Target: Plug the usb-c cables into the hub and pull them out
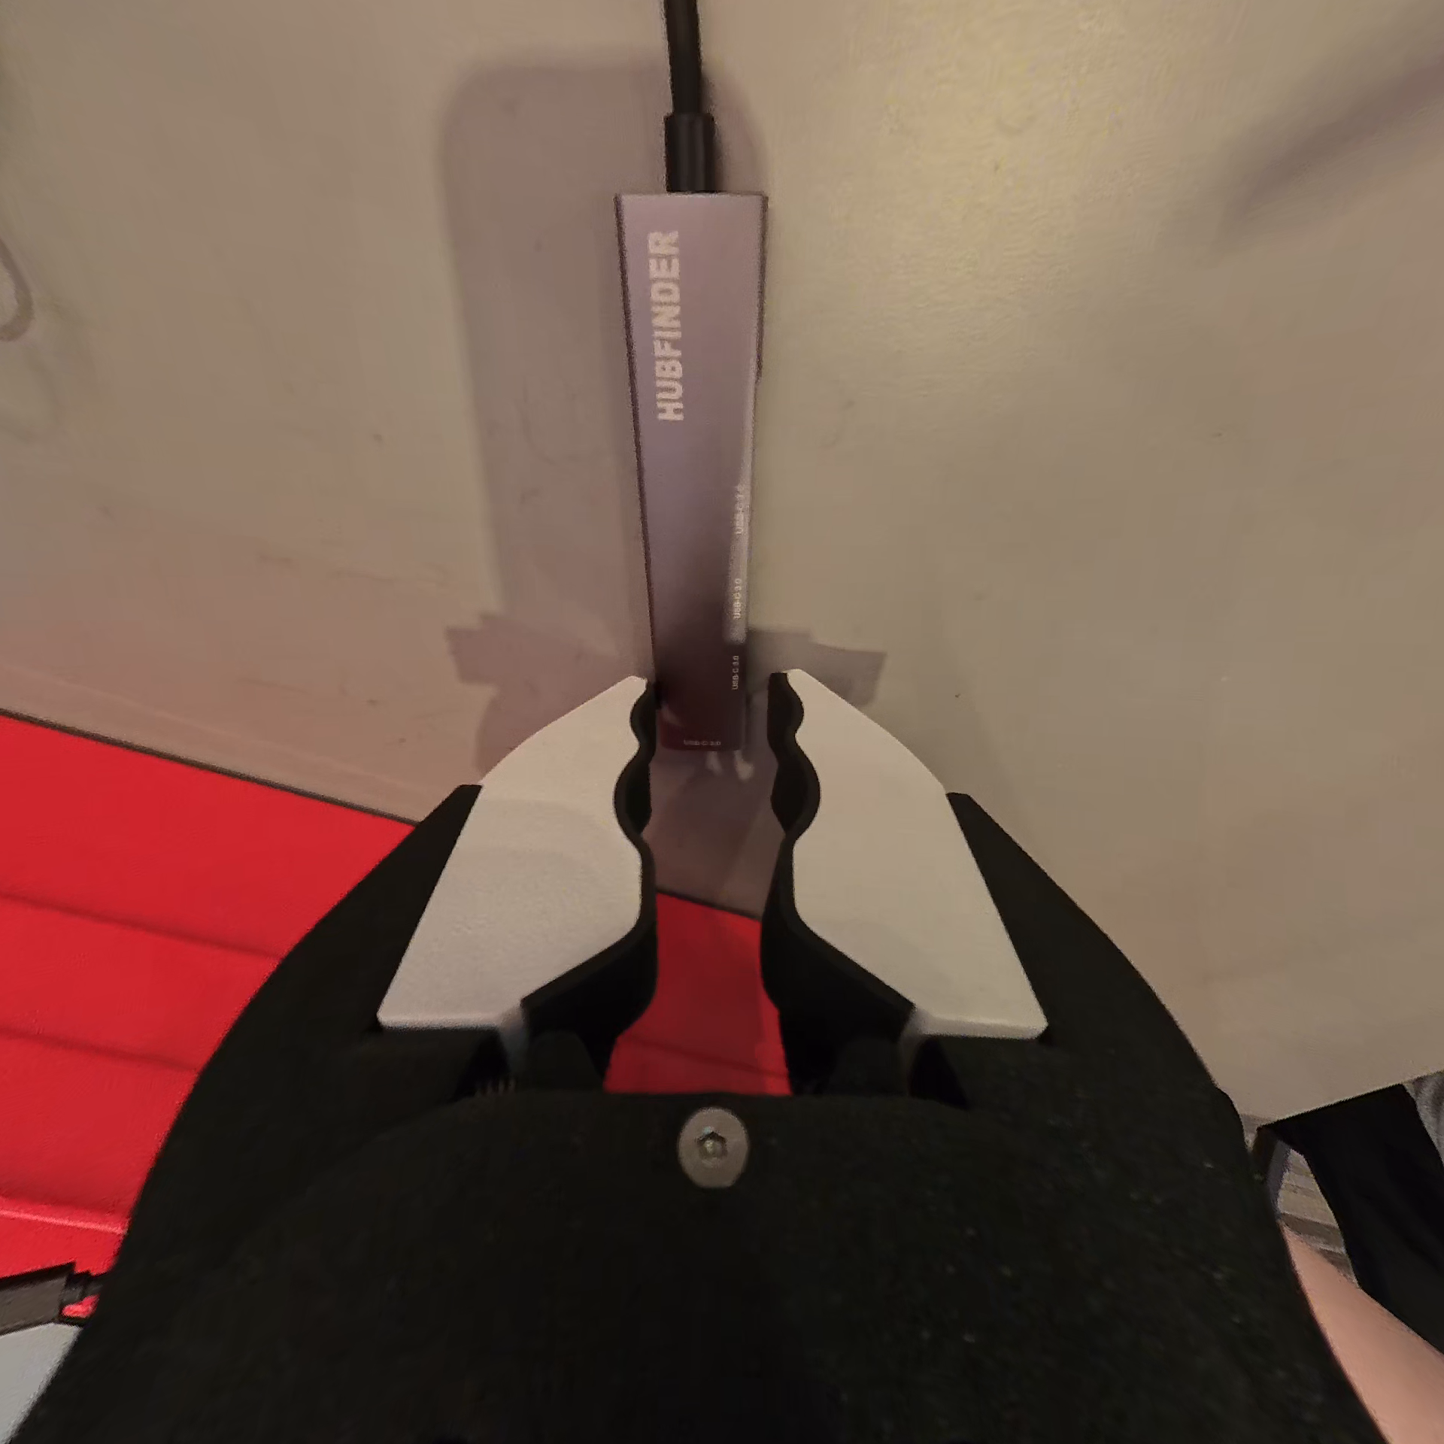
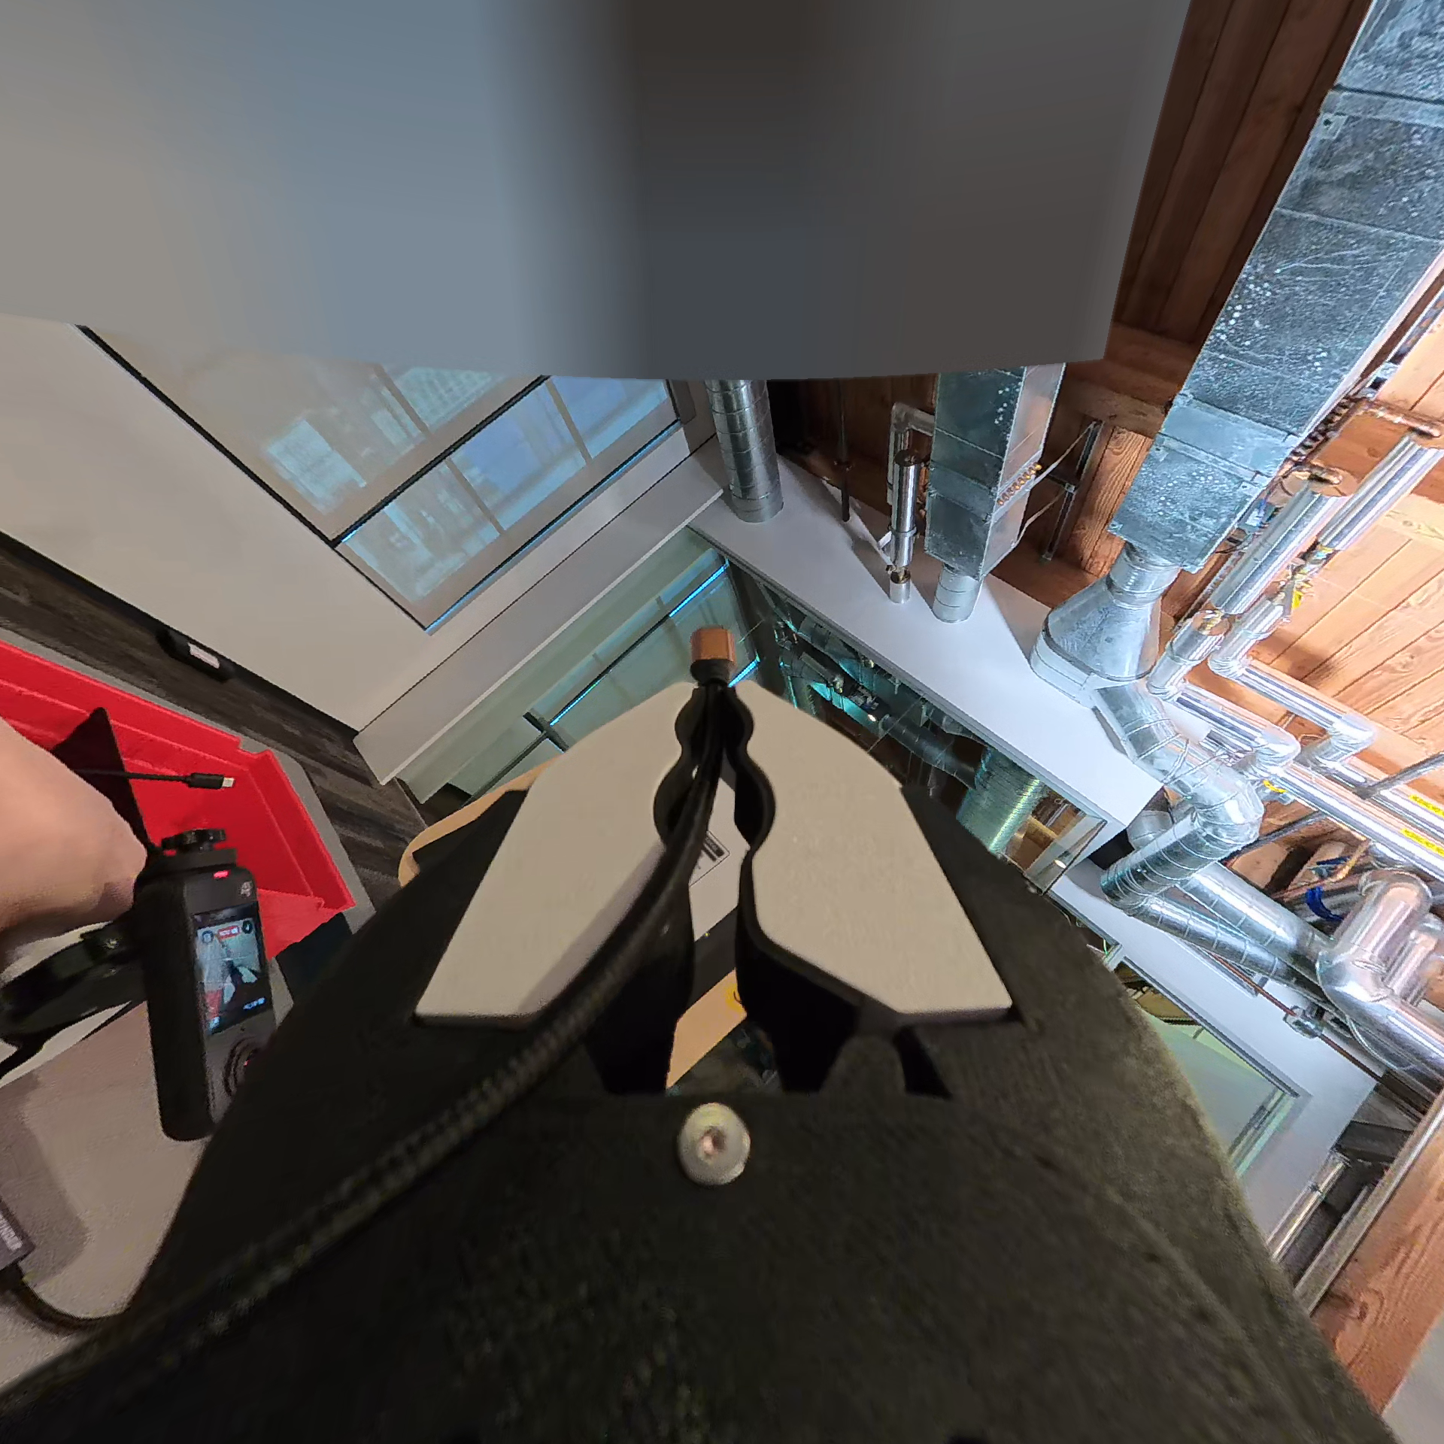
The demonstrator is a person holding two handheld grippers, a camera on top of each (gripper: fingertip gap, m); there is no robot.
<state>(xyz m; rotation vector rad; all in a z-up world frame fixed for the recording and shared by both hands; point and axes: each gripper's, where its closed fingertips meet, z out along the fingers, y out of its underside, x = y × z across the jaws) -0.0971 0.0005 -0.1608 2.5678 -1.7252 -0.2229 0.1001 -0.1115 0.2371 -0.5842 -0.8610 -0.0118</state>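
Observation:
The grey usb-c hub [image 1: 691,469] lies on the pale table [image 1: 1094,469], and its own black lead [image 1: 686,94] runs off at the top. My left gripper [image 1: 709,688] straddles the hub's near end. Its left finger touches the hub's edge and a narrow gap shows at the right finger. My right gripper [image 2: 715,691] is lifted off the table and points up toward the room. It is shut on a black braided cable [image 2: 680,844]. The cable's copper-coloured plug [image 2: 711,647] sticks out just past the fingertips.
A red bin [image 1: 156,898] sits at the table's left and also shows in the right wrist view [image 2: 258,805]. Another black usb-c cable [image 2: 195,780] lies over it. A hand [image 2: 55,852] with the other gripper's camera [image 2: 211,977] is at the left. A dark connector [image 1: 39,1301] lies at the lower left. Left tips to right tips: about 45 centimetres.

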